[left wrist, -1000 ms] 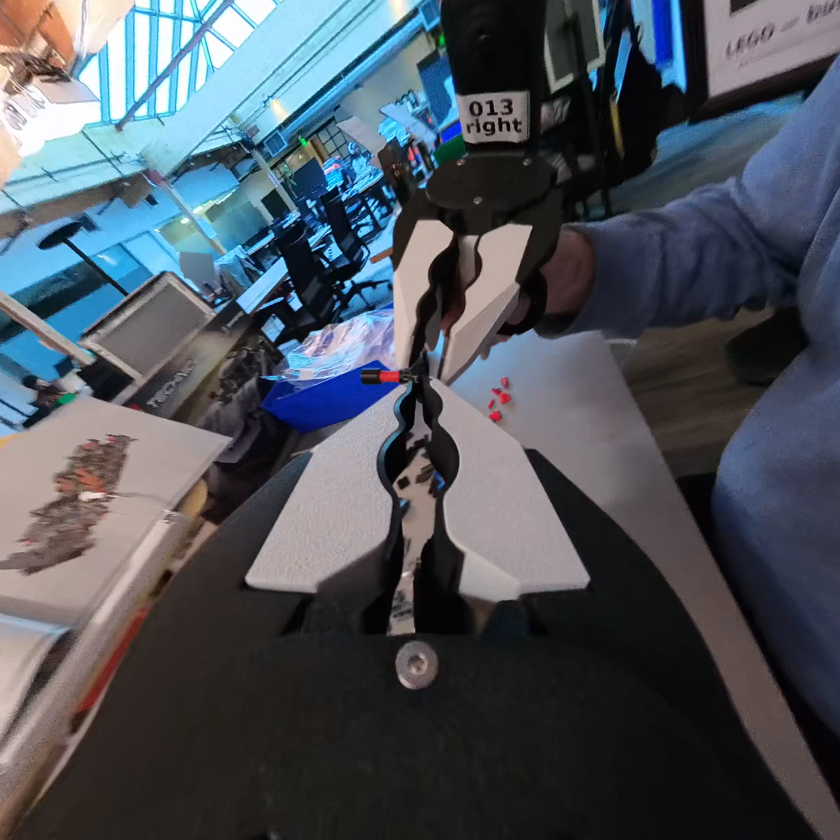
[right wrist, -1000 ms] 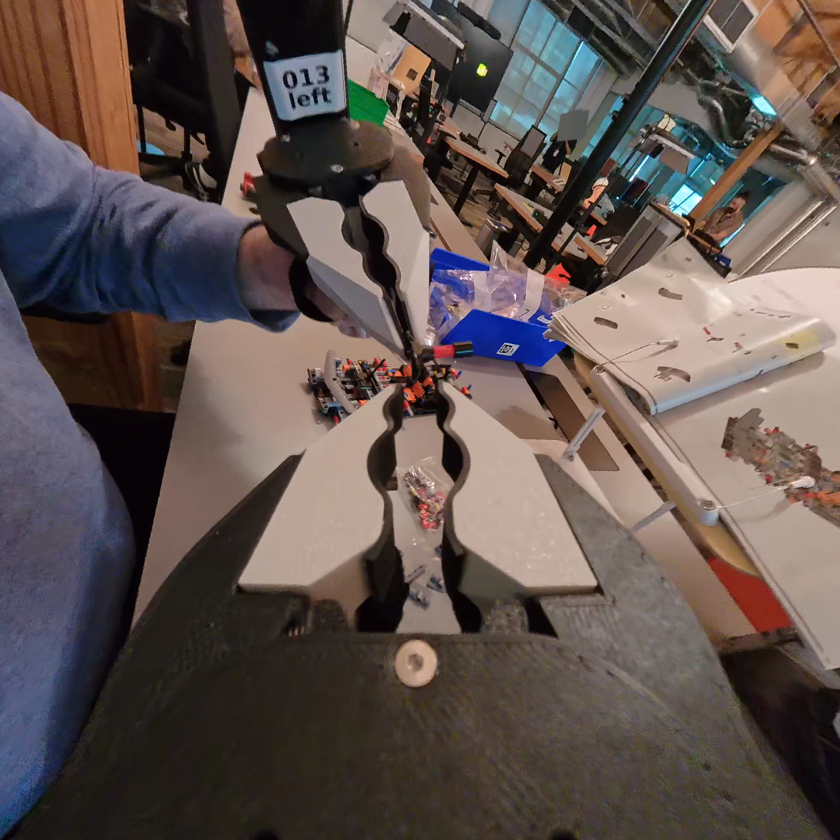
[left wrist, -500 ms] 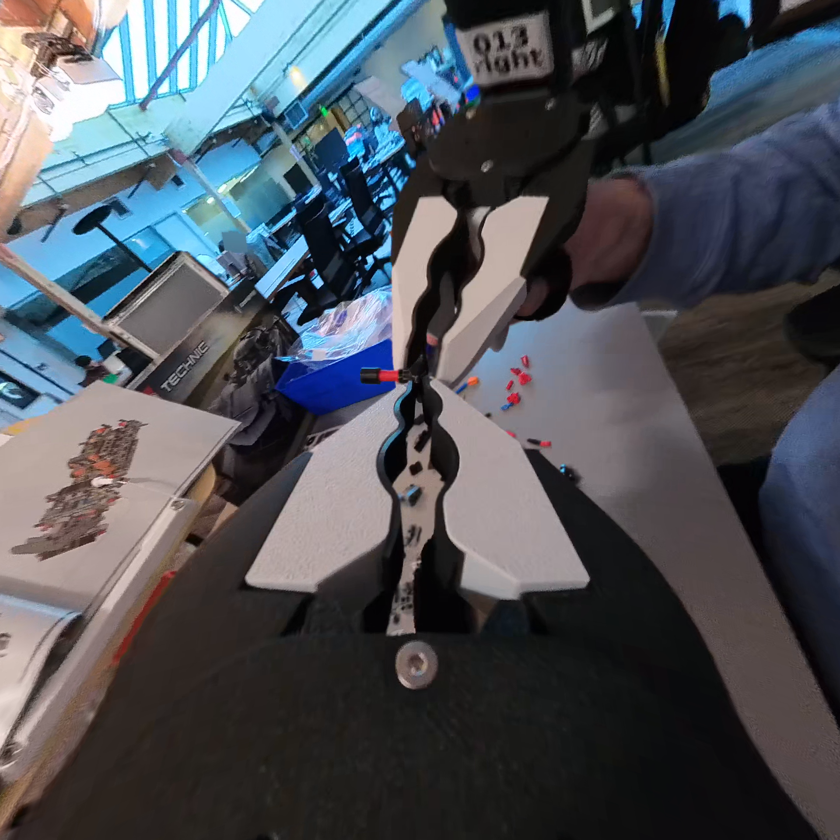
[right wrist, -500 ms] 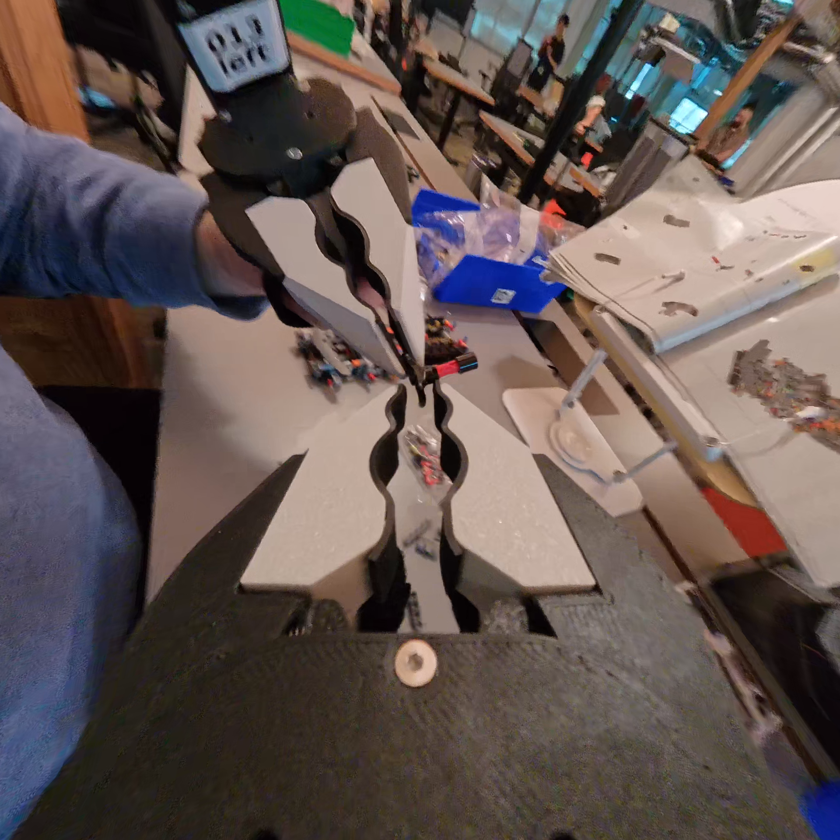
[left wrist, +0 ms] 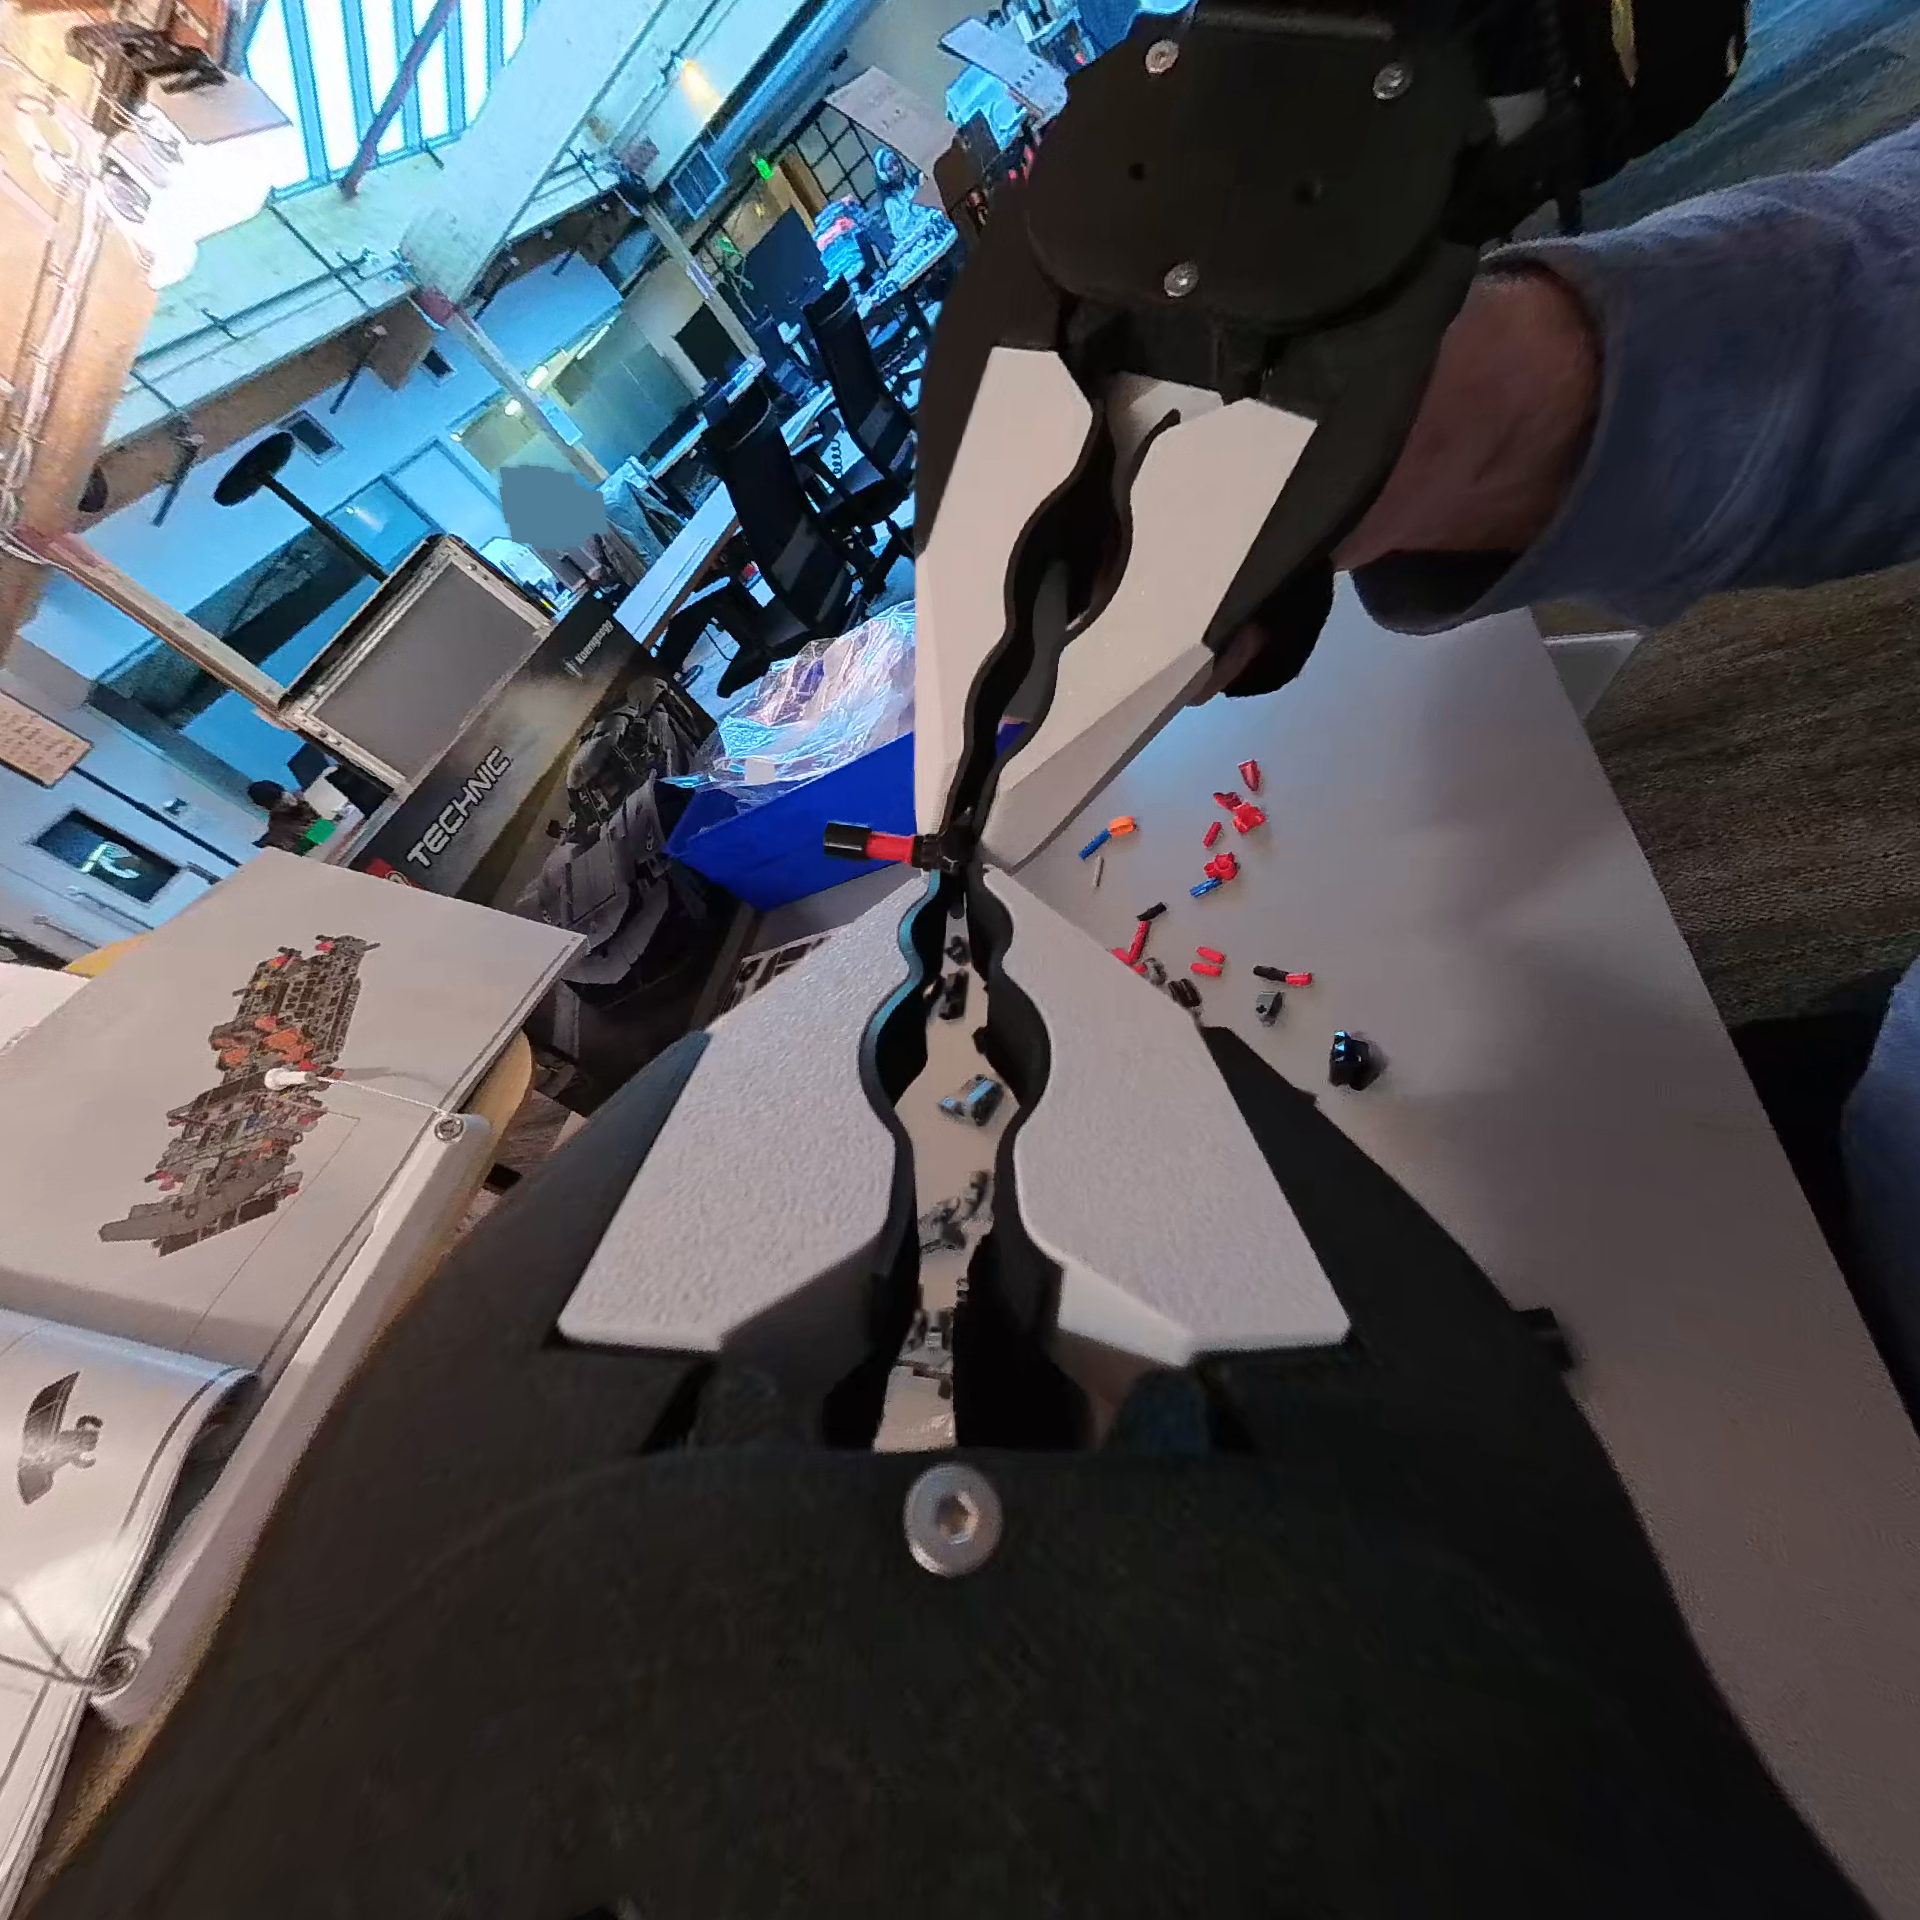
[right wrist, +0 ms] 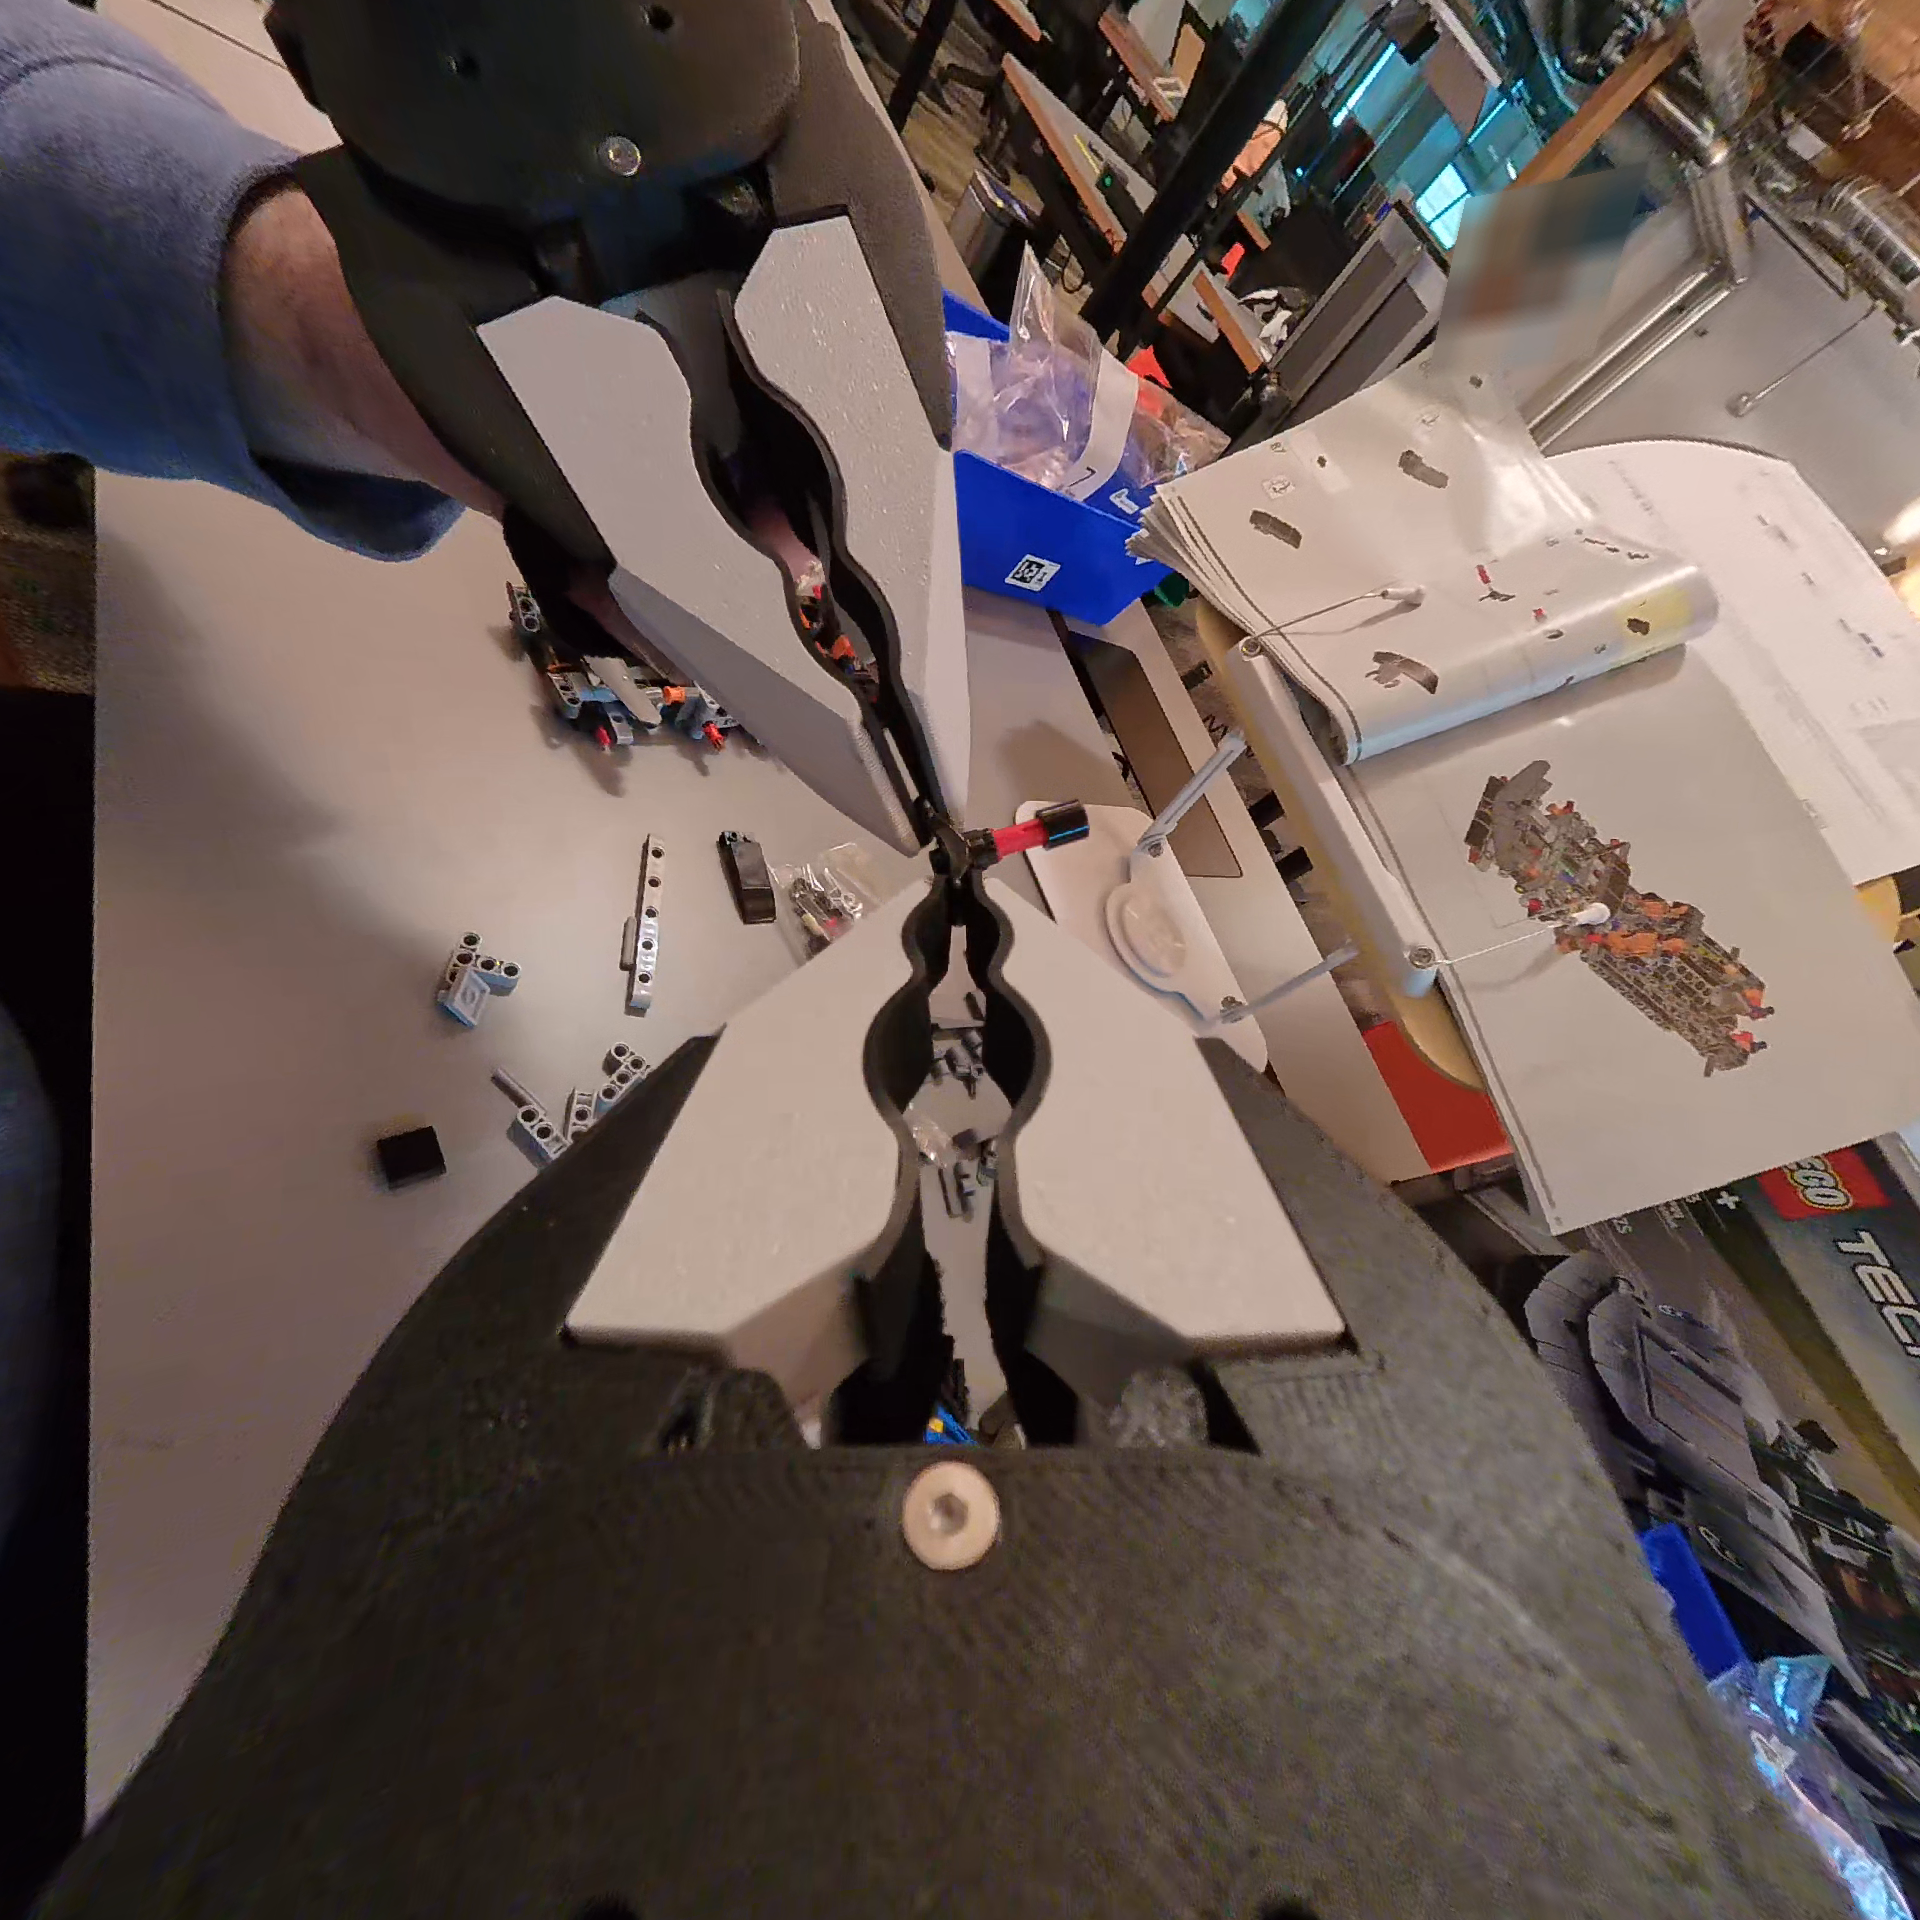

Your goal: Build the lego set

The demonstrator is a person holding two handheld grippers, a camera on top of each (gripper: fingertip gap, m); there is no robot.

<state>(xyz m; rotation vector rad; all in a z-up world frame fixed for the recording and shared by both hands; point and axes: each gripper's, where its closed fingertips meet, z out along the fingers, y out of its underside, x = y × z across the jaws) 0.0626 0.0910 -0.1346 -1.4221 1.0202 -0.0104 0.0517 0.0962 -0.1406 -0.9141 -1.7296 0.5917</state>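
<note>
Both grippers pinch one small black connector; left gripper [left wrist: 951, 883] and right gripper [right wrist: 951, 883] are closed on it. Its red pin [right wrist: 1023, 834] points to 3 o'clock in the right wrist view; hold alignment, press gently.

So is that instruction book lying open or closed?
Open. The instruction book lies spread on its stand, a picture of the model facing up, earlier pages folded back.

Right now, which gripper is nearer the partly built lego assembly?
Left. The left gripper, holding the red pin, hangs over the assembly, partly hiding it; the right gripper meets it tip to tip from farther back.
</note>
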